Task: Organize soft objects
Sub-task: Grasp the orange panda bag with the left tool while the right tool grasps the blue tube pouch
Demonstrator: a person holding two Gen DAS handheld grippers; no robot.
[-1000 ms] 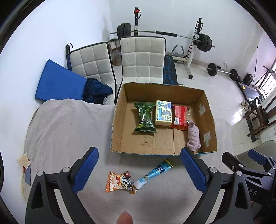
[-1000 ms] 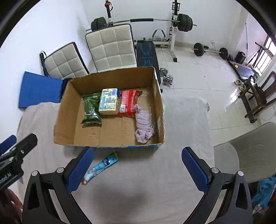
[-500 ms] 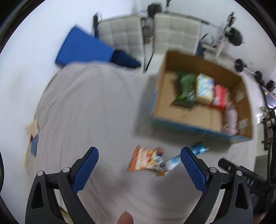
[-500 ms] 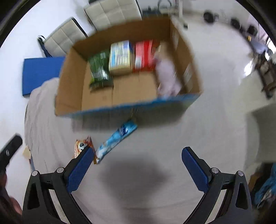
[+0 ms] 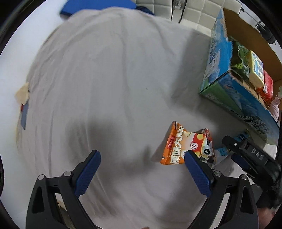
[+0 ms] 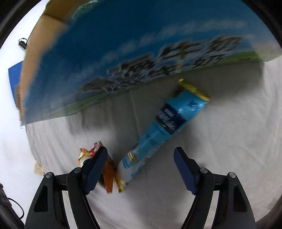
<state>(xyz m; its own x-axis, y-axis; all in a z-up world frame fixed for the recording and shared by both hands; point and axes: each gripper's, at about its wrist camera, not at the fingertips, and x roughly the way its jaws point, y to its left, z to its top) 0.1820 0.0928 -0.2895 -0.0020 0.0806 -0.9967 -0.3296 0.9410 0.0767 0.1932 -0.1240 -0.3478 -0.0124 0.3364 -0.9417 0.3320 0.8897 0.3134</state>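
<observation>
An orange snack bag (image 5: 183,146) lies on the grey cloth, just ahead of my left gripper's right finger. My left gripper (image 5: 142,167) is open and empty, low over the cloth. A light blue tube (image 6: 164,126) lies diagonally in front of the cardboard box (image 6: 123,52); its white cap end sits between the fingers of my right gripper (image 6: 140,163), which is open. The orange bag (image 6: 107,169) shows behind the right gripper's left finger. The right gripper (image 5: 246,155) also shows at the right edge of the left wrist view.
The box (image 5: 229,91) holds a green packet (image 5: 241,59), a yellow pack (image 5: 255,70) and a red pack (image 5: 267,86). A blue mat (image 5: 98,5) and white chairs (image 5: 193,10) stand beyond the table. A tan scrap (image 5: 22,93) hangs at the table's left edge.
Both grippers have dropped low toward the cloth. The left one has swung left of the box near the orange bag; the right one has closed in on the blue tube.
</observation>
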